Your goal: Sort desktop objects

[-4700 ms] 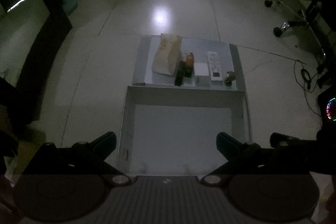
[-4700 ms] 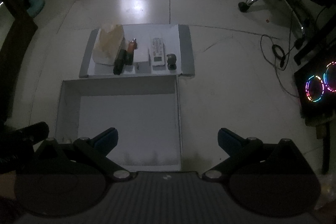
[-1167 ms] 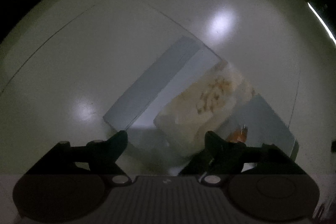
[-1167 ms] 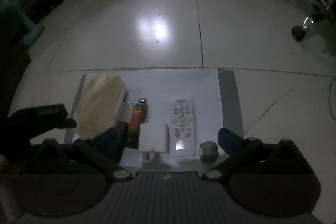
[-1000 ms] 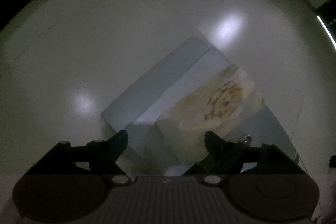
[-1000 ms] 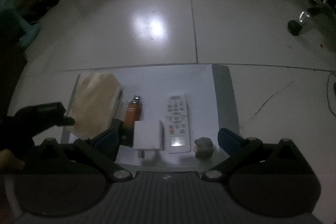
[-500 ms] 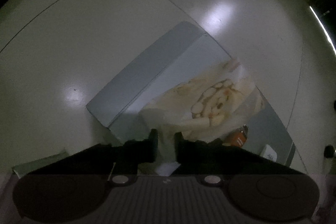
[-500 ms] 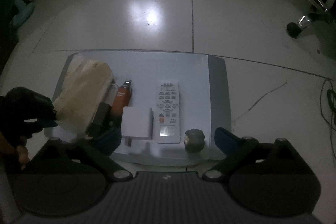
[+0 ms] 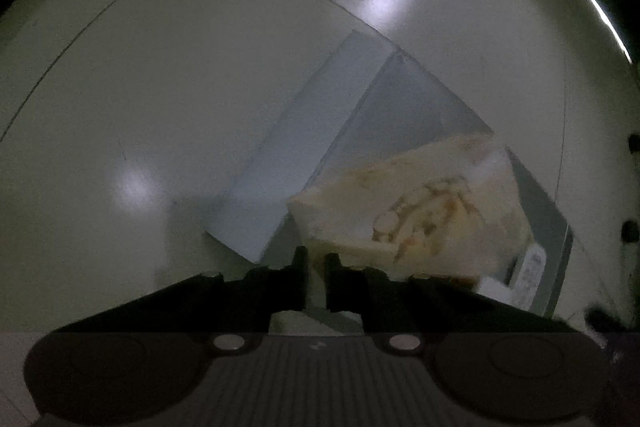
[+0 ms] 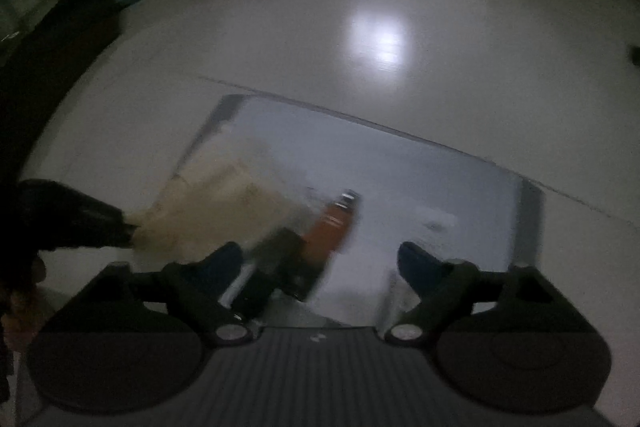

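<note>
Left wrist view: the left gripper pinches the near corner of a cream tissue pack, which extends away to the right over the pale grey box lid on the tiled floor. In the blurred right wrist view, the right gripper is closing, jaws apart, an orange-and-black tool lying between the fingers, untouched.

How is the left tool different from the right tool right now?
The left tool is shut tight on the corner of the cream packet; the right tool is wide, its jaws closing, gripping nothing. The left tool's picture is sharp; the right tool's is blurred. Both are dark two-finger tools over the white tray.
</note>
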`<state>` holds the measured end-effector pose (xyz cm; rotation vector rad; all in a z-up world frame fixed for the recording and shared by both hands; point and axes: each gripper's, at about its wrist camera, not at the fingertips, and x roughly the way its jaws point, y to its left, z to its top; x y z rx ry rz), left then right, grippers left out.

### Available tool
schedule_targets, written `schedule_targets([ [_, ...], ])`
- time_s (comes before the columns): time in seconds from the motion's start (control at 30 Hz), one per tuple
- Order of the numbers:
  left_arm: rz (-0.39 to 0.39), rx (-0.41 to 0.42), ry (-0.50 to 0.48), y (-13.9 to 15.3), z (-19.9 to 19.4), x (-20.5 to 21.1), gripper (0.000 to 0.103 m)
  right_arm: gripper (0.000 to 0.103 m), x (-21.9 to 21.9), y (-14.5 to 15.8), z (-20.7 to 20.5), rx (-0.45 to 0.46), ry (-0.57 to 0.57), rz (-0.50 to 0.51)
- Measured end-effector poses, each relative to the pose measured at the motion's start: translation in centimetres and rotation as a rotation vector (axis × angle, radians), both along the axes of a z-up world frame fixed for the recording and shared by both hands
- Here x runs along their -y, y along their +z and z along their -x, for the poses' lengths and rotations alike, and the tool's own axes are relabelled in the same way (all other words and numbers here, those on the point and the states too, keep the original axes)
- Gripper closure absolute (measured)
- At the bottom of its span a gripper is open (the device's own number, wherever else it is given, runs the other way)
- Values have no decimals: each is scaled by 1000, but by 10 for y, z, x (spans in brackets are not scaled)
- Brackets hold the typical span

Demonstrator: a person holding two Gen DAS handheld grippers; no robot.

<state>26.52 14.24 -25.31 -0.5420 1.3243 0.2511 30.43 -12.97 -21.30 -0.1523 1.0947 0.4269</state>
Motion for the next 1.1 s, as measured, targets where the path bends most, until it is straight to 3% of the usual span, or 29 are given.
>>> schedule_targets([
  [0.33, 12, 5, -113, 1, -1, -7, 97, 17, -39, -11, -7, 109, 89, 36],
  [0.4, 14, 6, -116, 2, -1, -9, 97, 24, -44, -13, -6, 128, 105, 64],
  [0.47, 19, 10, -118, -2, 6, -8, 97, 43, -48, -20, -10, 104, 105, 90],
  [0.57, 26, 12, -122, -4, 6, -9, 97, 57, -47, -31, -15, 52, 96, 58],
  [0.63, 28, 17, -129, -8, -3, -1, 97, 70, -46, -30, -12, 66, 107, 45],
  [1.1, 20, 87, -145, -8, -17, 0, 97, 94, -25, -23, 0, 98, 118, -38],
])
